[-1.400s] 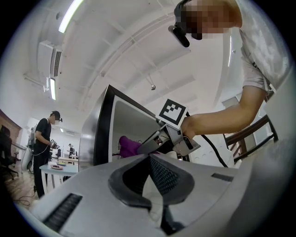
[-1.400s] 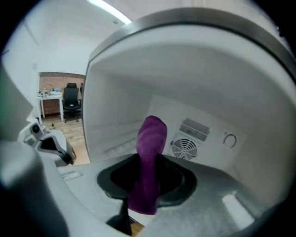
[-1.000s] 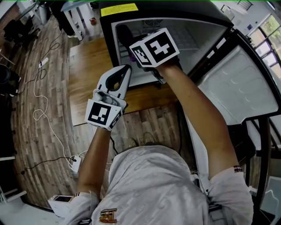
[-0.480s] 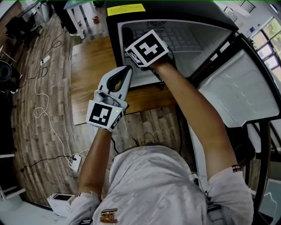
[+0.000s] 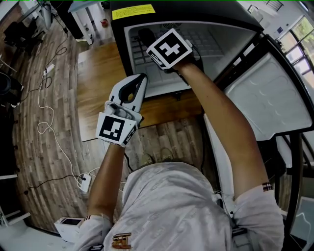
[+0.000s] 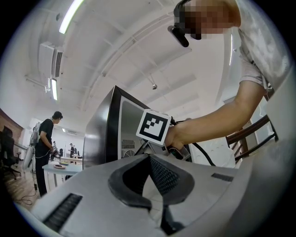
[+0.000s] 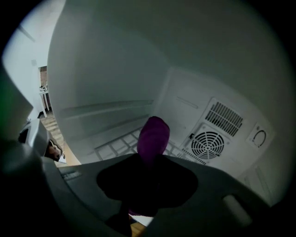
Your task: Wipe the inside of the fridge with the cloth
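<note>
"Inside the small black fridge with the white lining, what is the right hand-held gripper doing?"

"It's clamped on the purple cloth — a bunched wad sticking out past the jaws. The wad is above the white wire shelf and faces the round fan grille on the fridge's back wall."

"Has anything changed in the last second?"

"Yes. In the head view its marker cube showed larger and nearer the fridge's front a second ago. Now it looks smaller, further in, and turned. I read that as a wiping stroke under way, running along the shelf towards the back."

"Is the cloth pressing on anything?"

"Can't tell — the wad hides its own contact."

"And the left hand-held gripper?"

"It's outside the fridge, in front of its left corner, over the wooden table the fridge stands on. Its jaws are together with nothing between them, and it hasn't budged. The white-lined door stands wide open on the fridge's right."

"How far along is the job?"

"Part-way, I'd judge. One stroke won't cover the walls, so more passes seem due."
</note>
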A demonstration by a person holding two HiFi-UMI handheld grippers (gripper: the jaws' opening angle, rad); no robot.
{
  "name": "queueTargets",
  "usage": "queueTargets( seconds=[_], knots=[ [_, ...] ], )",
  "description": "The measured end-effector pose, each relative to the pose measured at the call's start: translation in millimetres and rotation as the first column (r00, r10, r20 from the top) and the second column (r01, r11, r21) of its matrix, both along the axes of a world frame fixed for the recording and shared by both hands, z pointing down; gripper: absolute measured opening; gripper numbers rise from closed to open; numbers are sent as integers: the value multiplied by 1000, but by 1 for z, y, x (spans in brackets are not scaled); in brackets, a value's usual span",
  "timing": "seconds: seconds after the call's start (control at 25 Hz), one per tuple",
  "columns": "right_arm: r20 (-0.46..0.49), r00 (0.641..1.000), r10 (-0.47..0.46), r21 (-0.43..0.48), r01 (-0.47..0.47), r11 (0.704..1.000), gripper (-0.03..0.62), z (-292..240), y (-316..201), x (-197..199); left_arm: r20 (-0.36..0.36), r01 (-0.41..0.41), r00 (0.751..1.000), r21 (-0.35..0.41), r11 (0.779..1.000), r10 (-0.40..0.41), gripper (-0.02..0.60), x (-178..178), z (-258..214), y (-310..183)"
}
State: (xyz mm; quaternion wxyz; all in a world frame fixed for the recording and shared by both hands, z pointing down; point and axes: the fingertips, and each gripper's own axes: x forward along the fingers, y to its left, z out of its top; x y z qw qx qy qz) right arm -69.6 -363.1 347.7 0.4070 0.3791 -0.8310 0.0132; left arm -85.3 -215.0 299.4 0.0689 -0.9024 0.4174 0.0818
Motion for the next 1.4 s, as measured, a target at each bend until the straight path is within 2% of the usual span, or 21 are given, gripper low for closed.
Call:
queueTargets(
  seconds=[0.48, 0.84, 1.24, 1.4],
  knots=[
    [-69, 988, 139, 27, -137, 990, 112, -2, -21, 96, 8, -29, 1000, -8, 1000, 29, 0, 17, 4, -2],
    [-156, 953, 260, 73, -252, 965, 112, -4, -33, 170, 12, -49, 999, -16, 999, 49, 0, 30, 7, -4],
    [-251, 924, 289, 161, -255, 954, 112, -4, -47, 197, 17, -53, 998, -15, 998, 53, 0, 35, 7, -2],
    [-305, 891, 335, 160, -299, 941, 112, -4, -42, 209, 17, -52, 999, -16, 999, 52, 0, 35, 8, -1]
  ],
)
